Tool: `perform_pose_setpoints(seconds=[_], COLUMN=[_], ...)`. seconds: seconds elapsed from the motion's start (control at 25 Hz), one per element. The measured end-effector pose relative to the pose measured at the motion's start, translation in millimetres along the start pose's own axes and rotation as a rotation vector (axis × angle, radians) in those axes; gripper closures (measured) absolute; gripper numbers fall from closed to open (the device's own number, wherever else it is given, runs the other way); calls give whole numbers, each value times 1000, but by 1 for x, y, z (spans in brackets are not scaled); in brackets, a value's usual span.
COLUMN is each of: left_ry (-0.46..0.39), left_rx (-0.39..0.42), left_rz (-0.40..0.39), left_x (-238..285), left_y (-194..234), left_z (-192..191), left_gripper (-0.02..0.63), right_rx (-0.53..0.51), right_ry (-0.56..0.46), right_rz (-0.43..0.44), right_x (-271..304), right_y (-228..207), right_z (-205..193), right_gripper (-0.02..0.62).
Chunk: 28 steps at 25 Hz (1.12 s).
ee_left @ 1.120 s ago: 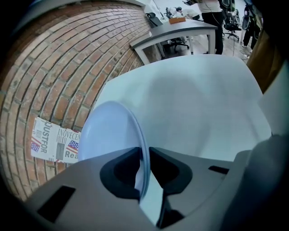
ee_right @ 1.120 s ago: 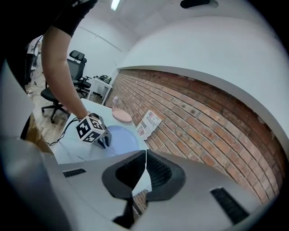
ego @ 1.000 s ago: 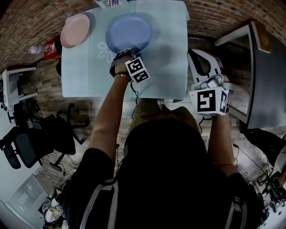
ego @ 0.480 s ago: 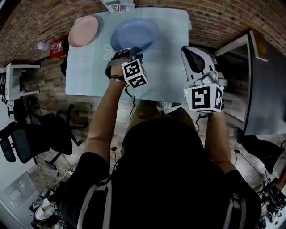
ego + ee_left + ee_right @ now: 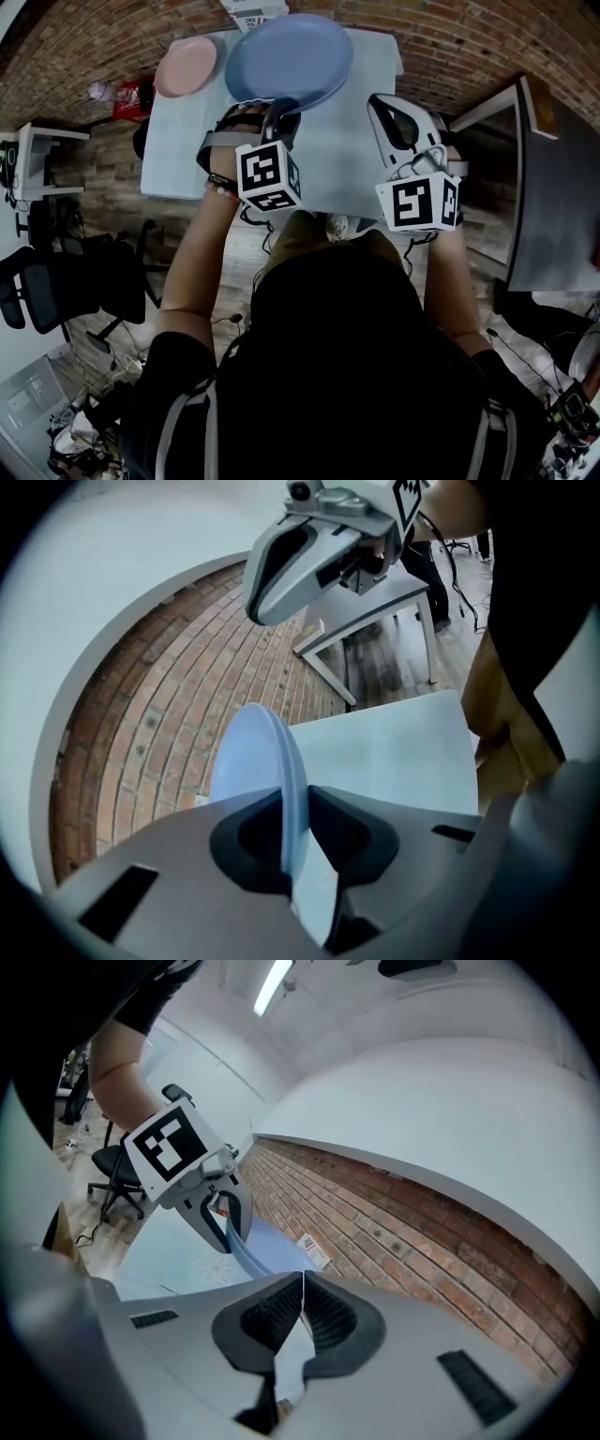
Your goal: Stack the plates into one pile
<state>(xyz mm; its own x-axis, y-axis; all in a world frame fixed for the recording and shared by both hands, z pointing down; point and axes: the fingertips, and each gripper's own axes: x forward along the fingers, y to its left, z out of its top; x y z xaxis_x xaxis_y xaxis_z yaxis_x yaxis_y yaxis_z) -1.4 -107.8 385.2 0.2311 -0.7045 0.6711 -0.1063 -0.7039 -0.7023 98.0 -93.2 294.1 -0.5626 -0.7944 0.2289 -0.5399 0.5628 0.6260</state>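
Now the blue plate (image 5: 291,56) is held up above the tabletop's (image 5: 187,159) far edge, its rim pinched between the left gripper's (image 5: 266,103) fingers (image 5: 246,841), which have just squeezed tighter. The pink plate (image 5: 187,66) lies at the far left corner. The right gripper's (image 5: 394,108) fingers (image 5: 330,1316) are closed on nothing. The print on the card (image 5: 255,14) at the far edge is unreadable.

Two plates (image 5: 291,52) (image 5: 186,66), two grippers (image 5: 262,105) (image 5: 378,103), one table (image 5: 347,159), perhaps one card (image 5: 251,13)
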Motion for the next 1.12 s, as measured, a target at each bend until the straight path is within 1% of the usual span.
perform_pose_setpoints(seconds=[0.16, 0.24, 0.44, 0.64, 0.92, 1.12], left_ry=[3, -4, -28, -27, 8, 57], left_rx=[24, 27, 30, 44, 20, -13], left_rz=[63, 76, 71, 71, 77, 85], left_x=[-26, -36, -50, -52, -51, -49], left_y=[9, 12, 11, 9, 15, 24], left_z=[6, 10, 21, 23, 3, -31], left_gripper=[538, 538, 538, 538, 538, 537], right_rx=[-7, -9, -16, -12, -13, -18], right_ry=[-28, -32, -48, -56, -70, -88], right_rz=[15, 23, 30, 29, 51, 88], right_x=[-3, -4, -6, -6, 7, 33], right_y=[4, 7, 10, 9, 13, 21], right_z=[5, 6, 12, 13, 20, 32], right_gripper=[558, 558, 558, 558, 558, 558])
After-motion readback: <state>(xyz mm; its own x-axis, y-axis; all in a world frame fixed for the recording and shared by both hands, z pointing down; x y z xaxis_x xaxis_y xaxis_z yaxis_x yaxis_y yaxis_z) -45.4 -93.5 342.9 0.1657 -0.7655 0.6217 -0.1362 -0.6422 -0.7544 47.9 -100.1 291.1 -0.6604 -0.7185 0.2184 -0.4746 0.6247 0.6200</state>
